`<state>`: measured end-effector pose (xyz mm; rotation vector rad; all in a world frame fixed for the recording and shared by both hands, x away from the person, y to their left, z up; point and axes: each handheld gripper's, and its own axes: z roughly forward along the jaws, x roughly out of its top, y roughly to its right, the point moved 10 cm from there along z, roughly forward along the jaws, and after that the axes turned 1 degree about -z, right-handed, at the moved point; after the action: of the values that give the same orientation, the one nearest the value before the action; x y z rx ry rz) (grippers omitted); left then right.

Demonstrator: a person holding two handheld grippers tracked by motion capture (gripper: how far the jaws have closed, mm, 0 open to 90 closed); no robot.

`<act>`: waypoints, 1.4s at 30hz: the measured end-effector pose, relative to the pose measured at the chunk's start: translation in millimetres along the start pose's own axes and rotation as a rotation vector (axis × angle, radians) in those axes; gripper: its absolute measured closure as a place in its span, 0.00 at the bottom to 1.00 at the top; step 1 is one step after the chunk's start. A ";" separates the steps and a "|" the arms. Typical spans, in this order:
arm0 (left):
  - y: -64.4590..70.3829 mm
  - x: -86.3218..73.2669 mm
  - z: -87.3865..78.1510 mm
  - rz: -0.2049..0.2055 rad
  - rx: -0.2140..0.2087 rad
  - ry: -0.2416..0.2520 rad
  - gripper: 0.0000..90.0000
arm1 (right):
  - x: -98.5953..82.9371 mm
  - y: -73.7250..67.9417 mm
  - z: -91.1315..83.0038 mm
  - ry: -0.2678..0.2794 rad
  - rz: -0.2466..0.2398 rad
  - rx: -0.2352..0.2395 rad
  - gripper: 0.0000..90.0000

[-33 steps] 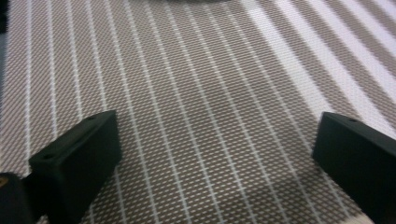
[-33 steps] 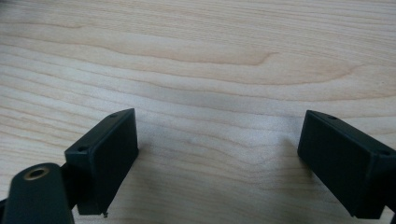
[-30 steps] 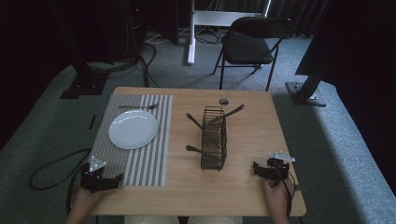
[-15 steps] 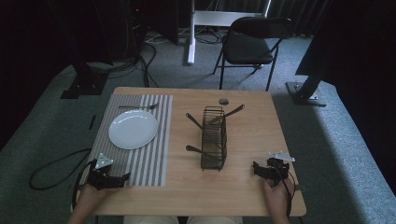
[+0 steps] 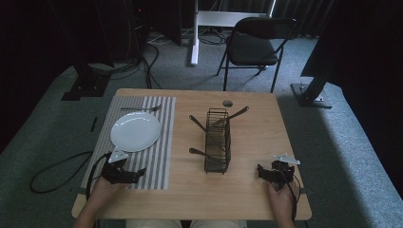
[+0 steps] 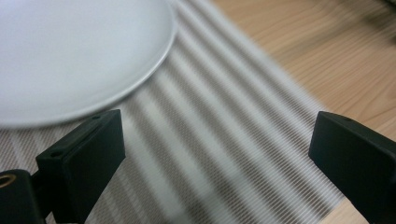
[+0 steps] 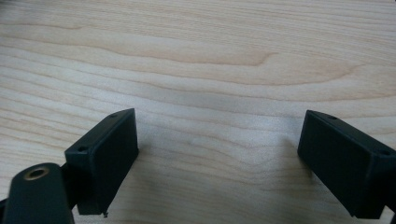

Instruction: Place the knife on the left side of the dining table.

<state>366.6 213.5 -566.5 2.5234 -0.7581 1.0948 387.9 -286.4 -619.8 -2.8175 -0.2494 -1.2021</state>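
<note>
Left gripper view – left tongs point(image 6: 215, 154) wide apart over striped placemat point(image 6: 224, 140), empty.

left gripper point(image 5: 124, 174): jaws wide apart, empty | right gripper point(image 5: 267, 172): jaws wide apart, empty

Each tool is black — left tool point(image 5: 138, 175), right tool point(image 5: 261, 171) — with blocky rectangular jaws, a grey three-cornered plate on top and a trailing black cable.

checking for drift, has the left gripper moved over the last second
Yes. In the high view the left gripper has shifted rightward from the table's left edge onto the striped placemat, closer to the white plate.
</note>
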 end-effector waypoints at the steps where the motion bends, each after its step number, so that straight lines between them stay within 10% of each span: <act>1: 5.1 9.9 0.4 0.003 -0.023 0.022 0.04 | 0.0 0.0 0.0 0.000 0.000 0.000 0.13; 42: 70.7 159.2 27.4 0.144 -0.181 0.189 0.06 | 0.3 0.1 0.3 0.000 -0.001 -0.001 0.13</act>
<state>433.8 87.2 -463.3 2.2091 -0.9506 1.2300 388.3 -286.5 -619.9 -2.8185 -0.2500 -1.2036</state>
